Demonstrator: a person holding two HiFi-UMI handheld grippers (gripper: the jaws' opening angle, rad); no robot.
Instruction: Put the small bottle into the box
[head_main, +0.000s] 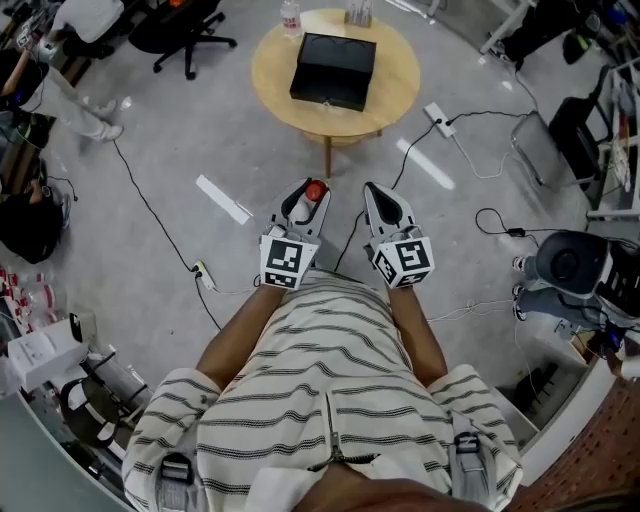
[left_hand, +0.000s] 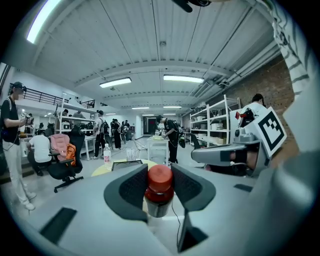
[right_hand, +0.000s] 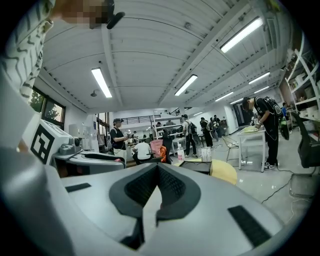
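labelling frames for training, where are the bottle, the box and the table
bottle (left_hand: 159, 176), left gripper view, on its red cap
box (head_main: 334, 62), head view, at its middle
table (head_main: 400, 85), head view, bare wood right of the box

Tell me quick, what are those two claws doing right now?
Left gripper: shut on the small bottle with the red cap.
Right gripper: shut, nothing between its jaws.
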